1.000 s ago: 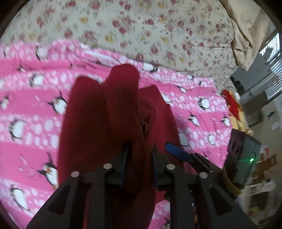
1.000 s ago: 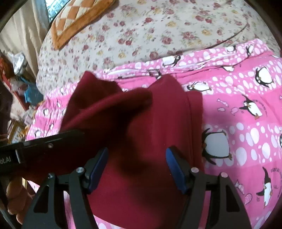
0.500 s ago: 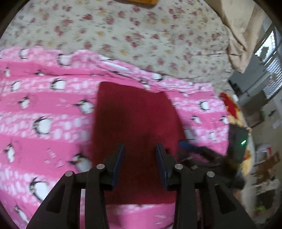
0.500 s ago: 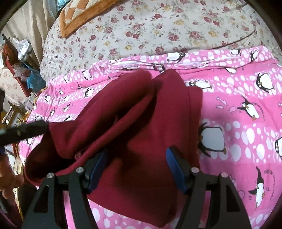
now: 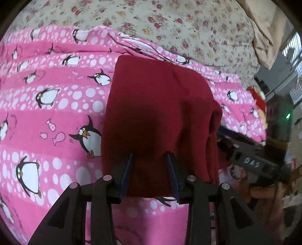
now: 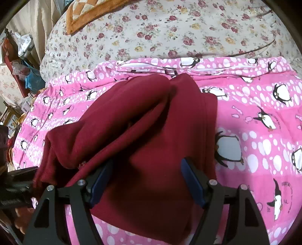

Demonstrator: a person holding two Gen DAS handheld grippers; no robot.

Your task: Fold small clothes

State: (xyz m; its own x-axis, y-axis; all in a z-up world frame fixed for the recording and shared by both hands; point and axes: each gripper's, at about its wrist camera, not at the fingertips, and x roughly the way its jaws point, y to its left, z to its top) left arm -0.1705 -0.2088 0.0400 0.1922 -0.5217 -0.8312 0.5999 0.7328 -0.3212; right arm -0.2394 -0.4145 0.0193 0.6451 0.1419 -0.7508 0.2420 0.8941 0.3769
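Observation:
A dark red garment (image 5: 156,113) lies folded on the pink penguin blanket (image 5: 56,113). My left gripper (image 5: 150,169) hovers at its near edge. Its blue pads stand apart and the cloth lies flat below them, not pinched. In the right wrist view the garment (image 6: 151,132) has a thick flap folded over to the left, and the blanket (image 6: 254,132) shows on the right. My right gripper (image 6: 147,179) hangs over the near part of the garment. Its jaws are wide and opening, and nothing is pressed between the pads. The flap's lower edge sits close to the left pad (image 6: 100,181).
Behind the blanket lies a floral sheet (image 6: 188,34) with an orange-edged cushion (image 6: 88,15) on it. Cluttered shelves (image 6: 20,56) stand off the bed's left side. A beige curtain (image 5: 264,28) hangs at the far right, and a hand (image 5: 264,192) holds the other gripper's black frame (image 5: 249,162).
My left gripper let go of the bunched red cloth and drew back toward the near edge. The garment dropped into a flat fold. My right jaws widened a little.

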